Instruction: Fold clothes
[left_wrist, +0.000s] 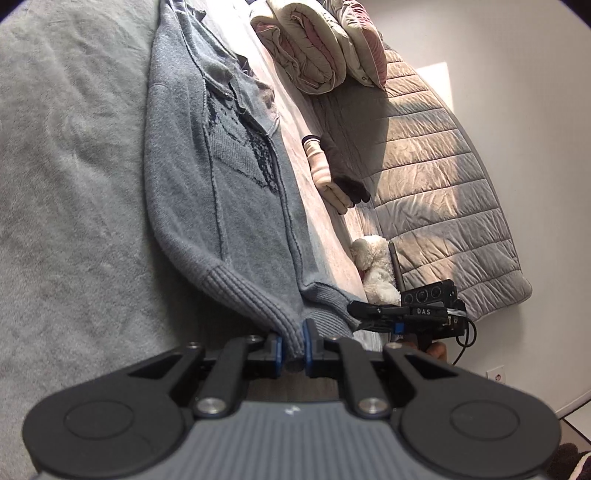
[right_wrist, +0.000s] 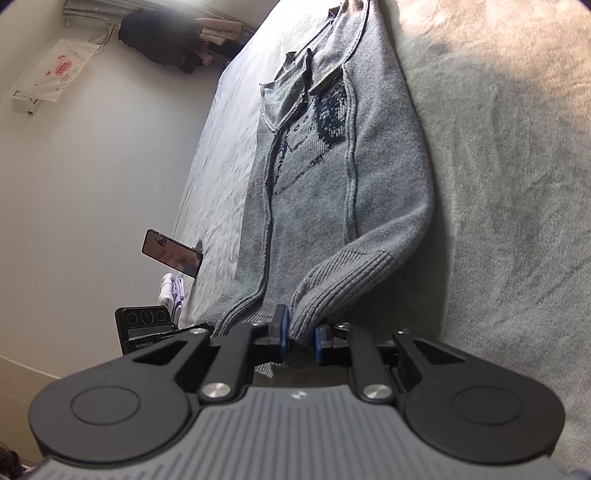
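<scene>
Both tools (left_wrist: 293, 345) (right_wrist: 299, 338) pinch ribbed cuffs of the sweater (left_wrist: 207, 166).

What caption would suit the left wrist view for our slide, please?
Left gripper pinching the ribbed cuff of a grey sweater on the bed.

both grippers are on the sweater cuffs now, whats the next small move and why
Probably lift both cuffs slightly and carry them across the sweater's body. The left gripper is shut on a ribbed cuff and the right gripper pinches the other cuff, while the body lies flat on the grey blanket, so the sleeves look ready to fold inward.
</scene>
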